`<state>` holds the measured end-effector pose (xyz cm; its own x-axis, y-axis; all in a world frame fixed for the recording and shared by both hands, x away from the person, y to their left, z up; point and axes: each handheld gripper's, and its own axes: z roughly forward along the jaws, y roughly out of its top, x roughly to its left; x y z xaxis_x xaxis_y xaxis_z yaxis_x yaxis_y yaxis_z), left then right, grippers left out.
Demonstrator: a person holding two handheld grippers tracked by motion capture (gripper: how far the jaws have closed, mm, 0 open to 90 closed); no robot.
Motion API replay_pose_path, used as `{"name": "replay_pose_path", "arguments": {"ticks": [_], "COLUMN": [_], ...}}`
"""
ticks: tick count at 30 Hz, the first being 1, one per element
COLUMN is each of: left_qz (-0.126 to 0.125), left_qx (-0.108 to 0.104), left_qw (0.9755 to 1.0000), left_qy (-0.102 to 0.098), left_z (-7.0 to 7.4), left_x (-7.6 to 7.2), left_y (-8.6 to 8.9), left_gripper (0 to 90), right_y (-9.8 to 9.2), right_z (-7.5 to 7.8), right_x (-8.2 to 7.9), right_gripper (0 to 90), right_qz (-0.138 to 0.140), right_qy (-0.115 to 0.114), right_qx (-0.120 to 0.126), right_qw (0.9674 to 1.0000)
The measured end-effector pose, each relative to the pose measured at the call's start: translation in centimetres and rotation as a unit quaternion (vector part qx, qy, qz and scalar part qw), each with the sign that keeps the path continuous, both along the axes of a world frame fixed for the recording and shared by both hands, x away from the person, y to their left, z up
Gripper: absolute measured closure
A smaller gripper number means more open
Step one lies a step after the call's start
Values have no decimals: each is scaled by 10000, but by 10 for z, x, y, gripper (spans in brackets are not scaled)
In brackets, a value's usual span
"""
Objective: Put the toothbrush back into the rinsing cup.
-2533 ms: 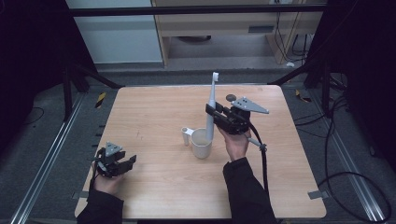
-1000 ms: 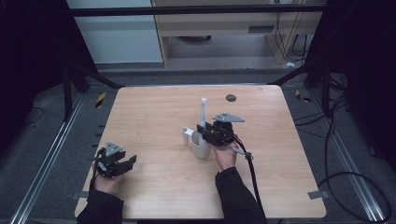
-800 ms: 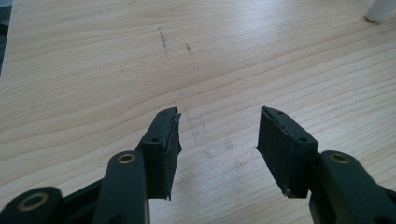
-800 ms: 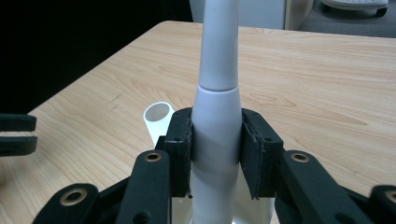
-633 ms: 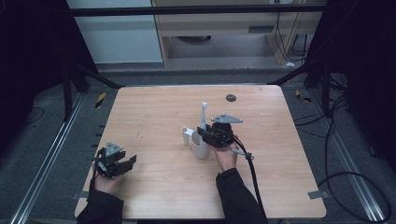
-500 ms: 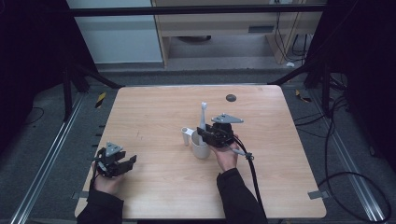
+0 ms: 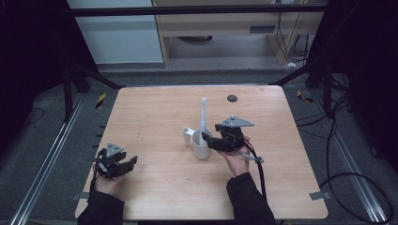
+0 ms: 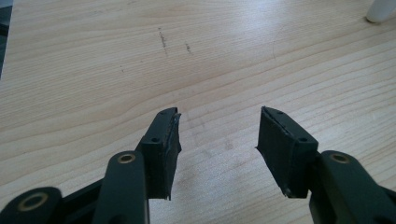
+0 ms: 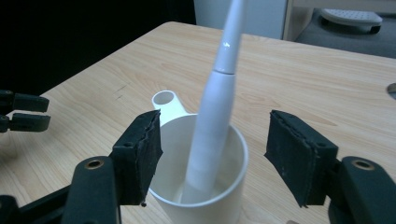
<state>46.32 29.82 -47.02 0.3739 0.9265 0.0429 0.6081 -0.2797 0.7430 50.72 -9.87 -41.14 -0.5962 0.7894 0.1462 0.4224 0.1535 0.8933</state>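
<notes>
A white cup (image 7: 202, 149) with a side handle stands mid-table, and a white electric toothbrush (image 7: 202, 117) leans upright inside it. My right gripper (image 7: 210, 142) sits just right of the cup, pointing at it. Its jaws have just been opening and now stand wide. In the right gripper view the toothbrush (image 9: 215, 116) rises from the cup (image 9: 233, 191) between the pads (image 9: 142, 154), touching neither. My left gripper (image 7: 128, 164) rests open near the front left edge of the table, with bare wood between its fingers (image 8: 163, 144).
The wooden table (image 7: 155, 108) has a small dark round spot (image 7: 232, 98) at the back right. Metal rails and cables run along the floor on both sides. The cup's base (image 8: 380, 10) shows at the far top right of the left gripper view.
The right gripper brought the toothbrush down into the cup, then opened its jaws and drew back slightly to the right. The toothbrush stays standing in the cup. The left gripper has not moved.
</notes>
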Motion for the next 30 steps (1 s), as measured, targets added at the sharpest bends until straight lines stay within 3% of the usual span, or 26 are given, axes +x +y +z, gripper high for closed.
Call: {"name": "replay_pose_path", "arguments": {"ticks": [7, 13, 14, 30], "left_qz": [11, -1, -6, -185], "left_qx": [-10, -18, -20, -20], "left_qw": [10000, 10000, 10000, 9998], "left_qy": [-3, -11, -10, -77], "left_z": [0, 0, 0, -1], "left_x": [0, 0, 0, -1], "left_y": [0, 0, 0, -2], "left_gripper": [475, 474, 473, 449], "right_y": [-28, -56, -67, -125], "right_z": [10, 8, 5, -31], "right_x": [-14, -26, -32, -58], "right_gripper": [277, 238, 229, 180], "right_qz": [-100, -304, -408, -760], "right_qy": [-64, -116, -111, 272], "right_qx": [43, -221, -219, -630], "right_qw": [9999, 9992, 9989, 9947]}}
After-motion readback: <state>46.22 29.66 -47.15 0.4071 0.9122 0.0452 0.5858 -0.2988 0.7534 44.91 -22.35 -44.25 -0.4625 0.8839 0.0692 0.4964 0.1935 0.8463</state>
